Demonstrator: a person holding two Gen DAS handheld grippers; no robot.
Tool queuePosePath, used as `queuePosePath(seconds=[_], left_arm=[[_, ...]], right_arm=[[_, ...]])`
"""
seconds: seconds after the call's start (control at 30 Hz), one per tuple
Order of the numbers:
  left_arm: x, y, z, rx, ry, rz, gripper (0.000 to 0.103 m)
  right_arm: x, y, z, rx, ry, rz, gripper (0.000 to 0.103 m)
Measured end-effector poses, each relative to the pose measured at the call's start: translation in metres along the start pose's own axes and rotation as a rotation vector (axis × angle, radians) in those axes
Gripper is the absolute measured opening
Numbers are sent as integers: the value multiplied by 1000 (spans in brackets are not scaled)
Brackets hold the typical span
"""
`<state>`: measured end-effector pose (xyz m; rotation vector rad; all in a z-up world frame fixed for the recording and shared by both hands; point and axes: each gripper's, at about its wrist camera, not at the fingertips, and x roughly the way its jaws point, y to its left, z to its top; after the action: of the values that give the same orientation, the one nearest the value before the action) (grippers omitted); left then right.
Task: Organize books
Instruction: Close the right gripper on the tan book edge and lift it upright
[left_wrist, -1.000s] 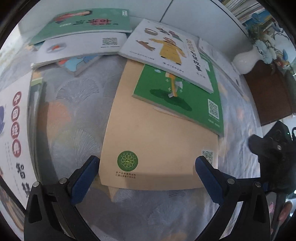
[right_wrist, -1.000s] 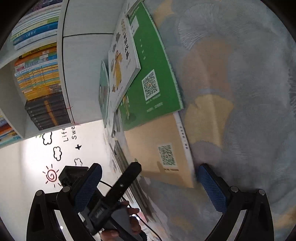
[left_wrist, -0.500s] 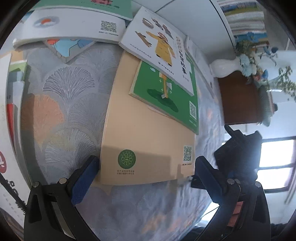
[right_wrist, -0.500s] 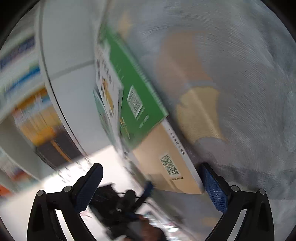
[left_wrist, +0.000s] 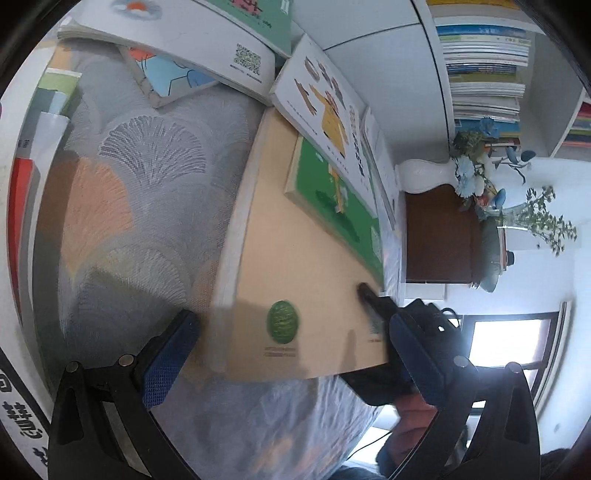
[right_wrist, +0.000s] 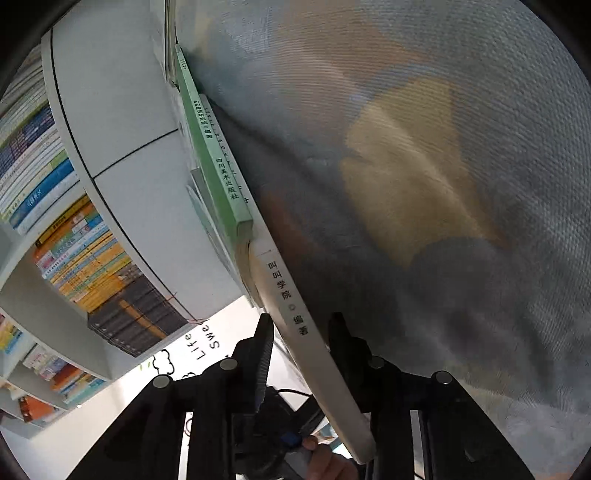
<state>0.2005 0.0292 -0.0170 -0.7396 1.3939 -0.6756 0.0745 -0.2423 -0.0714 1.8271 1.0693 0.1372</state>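
My right gripper (right_wrist: 301, 332) clamping spine edge of tan book (left_wrist: 295, 258), jaws having just been closing, book's white spine between pads. Tan book lying on patterned cloth (left_wrist: 147, 166), bottom of overlapping spread. Green book (left_wrist: 332, 199) resting on its far part, white picture book (left_wrist: 325, 107) overlapping that one. My left gripper (left_wrist: 288, 350) hovering over tan book's near edge, jaws standing wide, pads not pressing anything. More books (left_wrist: 207, 48) piling at far end of cloth. Bookshelf (right_wrist: 74, 258) standing behind.
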Motion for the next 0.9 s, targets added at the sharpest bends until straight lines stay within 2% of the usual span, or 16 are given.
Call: queuePosePath(seconds=[0.1, 0.13, 0.23, 0.3, 0.37, 0.43, 0.47, 0.5, 0.53, 0.67, 0.73, 0.83, 0.9], left_arm=[[1, -9, -7, 60, -2, 31, 103], [1, -9, -8, 52, 4, 10, 103], [8, -1, -7, -38, 24, -95, 103], [14, 4, -5, -109, 12, -104, 101], [18, 1, -6, -125, 6, -120, 75], [26, 8, -9, -279, 26, -221, 29], [34, 16, -14, -408, 56, -301, 18], [37, 17, -15, -453, 60, -308, 16], [36, 14, -17, -448, 40, -286, 16], [17, -24, -29, -300, -87, -166, 13], [11, -36, -31, -268, -100, -130, 12], [2, -56, -29, -189, -122, -19, 14], [-1, -60, -28, -182, -130, 14, 14]], right_arm=[[-4, 9, -5, 46, 29, 83, 17], [-7, 16, -7, 41, 31, 100, 15], [-14, 35, -12, -21, 22, 76, 12], [-12, 34, -13, 4, 40, 84, 12], [-13, 30, -14, 3, 38, 77, 12], [-15, 30, -17, -26, 23, 47, 13], [-20, 26, -18, -35, 10, 33, 14], [-23, 23, -18, -42, -10, 12, 13], [-26, 21, -19, -42, -30, -16, 13], [-32, 14, -22, -26, -54, 7, 13], [-40, 19, -29, -65, -63, 12, 12], [-49, 31, -42, -146, -78, -6, 10], [-50, 31, -50, -153, -65, -11, 9]])
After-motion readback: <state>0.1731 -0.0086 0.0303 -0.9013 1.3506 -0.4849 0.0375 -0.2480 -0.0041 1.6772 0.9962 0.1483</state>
